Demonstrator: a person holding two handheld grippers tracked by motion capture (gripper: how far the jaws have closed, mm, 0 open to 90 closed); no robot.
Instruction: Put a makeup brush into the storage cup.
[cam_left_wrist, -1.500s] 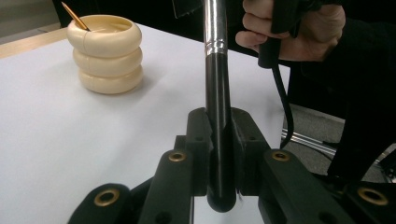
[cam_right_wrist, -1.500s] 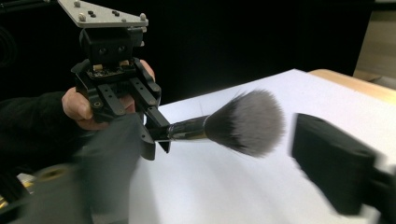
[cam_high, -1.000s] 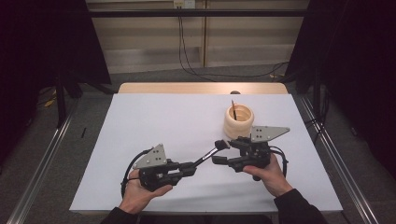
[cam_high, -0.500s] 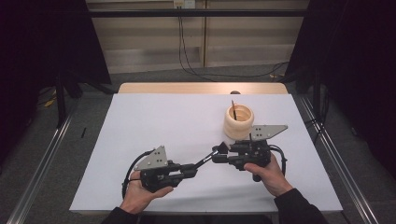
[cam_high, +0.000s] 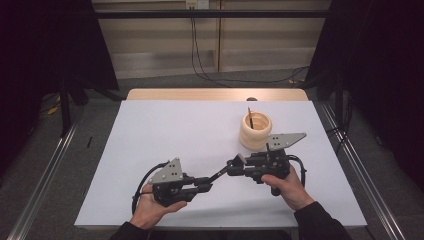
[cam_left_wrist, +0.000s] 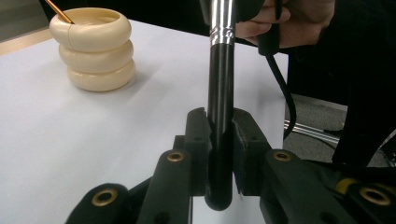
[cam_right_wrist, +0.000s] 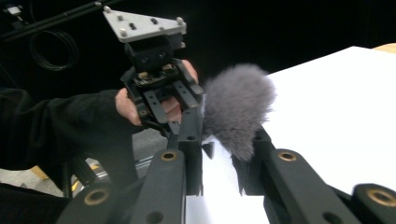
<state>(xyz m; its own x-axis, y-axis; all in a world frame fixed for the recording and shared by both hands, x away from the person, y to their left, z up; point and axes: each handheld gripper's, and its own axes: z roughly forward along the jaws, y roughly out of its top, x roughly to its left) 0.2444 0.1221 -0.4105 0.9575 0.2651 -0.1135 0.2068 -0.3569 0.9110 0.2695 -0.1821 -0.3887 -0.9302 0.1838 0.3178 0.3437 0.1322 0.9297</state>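
A makeup brush with a black handle (cam_high: 215, 176), a silver ferrule and a fluffy grey head (cam_right_wrist: 238, 109) hangs just above the white table cover between my two grippers. My left gripper (cam_high: 205, 184) is shut on the butt end of the handle (cam_left_wrist: 219, 93); its jaws have just eased open a touch but still clamp it. My right gripper (cam_high: 234, 166) faces it from the right. Its jaws have just been closing and now press on the base of the grey head (cam_right_wrist: 224, 149).
A cream ringed holder (cam_high: 255, 132) (cam_left_wrist: 95, 51) stands behind the right gripper with a thin stick (cam_high: 249, 117) in it. The white cover (cam_high: 175, 130) spreads bare to the left and far side. Dark curtains and metal rails flank the table.
The right gripper's jaws have drawn in from a wider gap onto the brush head. Both hands have stayed about where they were, and the left keeps its hold on the handle.
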